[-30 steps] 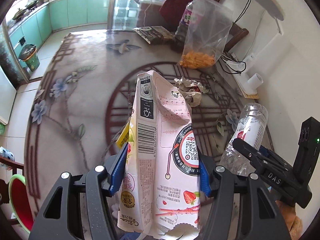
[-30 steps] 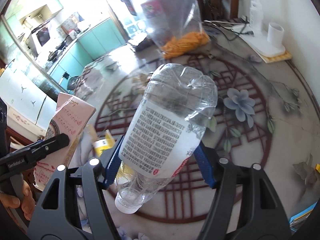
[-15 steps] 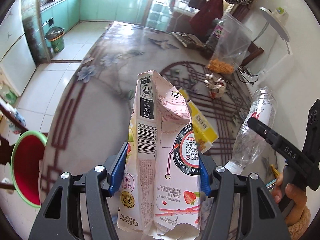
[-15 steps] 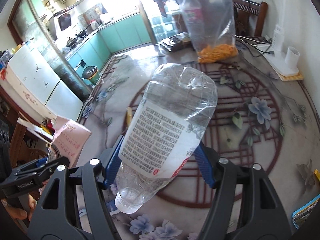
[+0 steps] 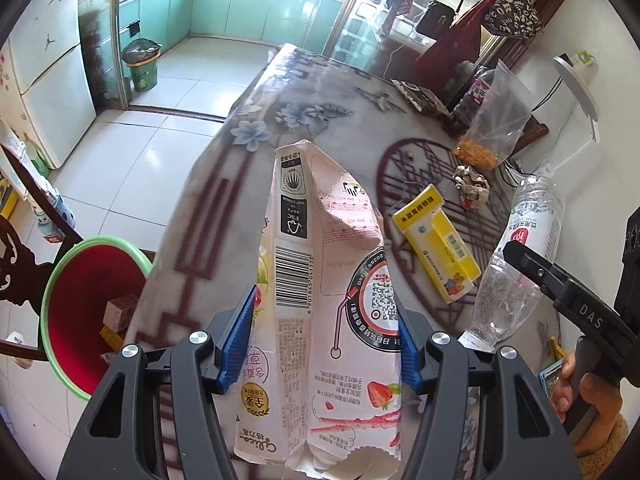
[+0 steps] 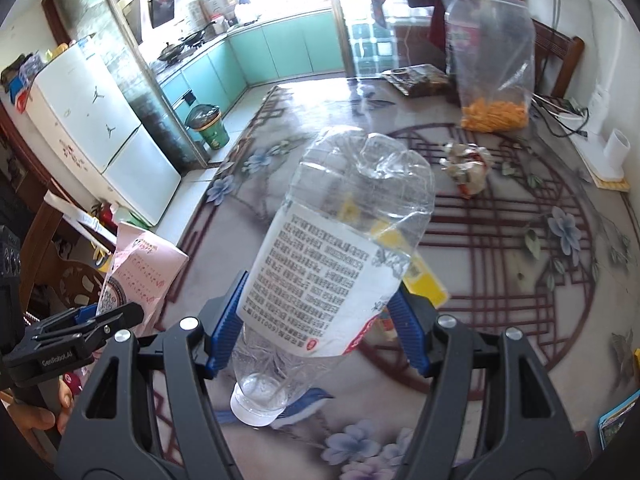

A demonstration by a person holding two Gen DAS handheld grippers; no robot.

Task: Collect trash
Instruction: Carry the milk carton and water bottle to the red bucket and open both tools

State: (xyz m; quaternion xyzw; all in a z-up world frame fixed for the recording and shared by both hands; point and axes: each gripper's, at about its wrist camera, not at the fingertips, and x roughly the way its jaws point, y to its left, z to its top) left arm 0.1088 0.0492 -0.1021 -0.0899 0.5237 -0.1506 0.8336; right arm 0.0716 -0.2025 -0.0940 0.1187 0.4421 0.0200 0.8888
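above the surface (image 5: 224,184), left tongs (image 5: 326,344) clench a light, crushable carton (image 5: 320,280) mid-body, right tongs (image 6: 318,326) a flimsy bottle (image 6: 340,256).

Reads "FSC" and "Glico" on the pink carton (image 5: 320,300), "DAS" on the right gripper (image 5: 532,270), "GenRobot.AI" on the left gripper (image 6: 116,316).

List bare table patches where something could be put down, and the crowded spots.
Free: the table strip along its floor-side edge, from the flower print down to the carton; and in the right wrist view, the lattice right of the paper wad. Crowded: the far end around the snack bag, wad and yellow box.
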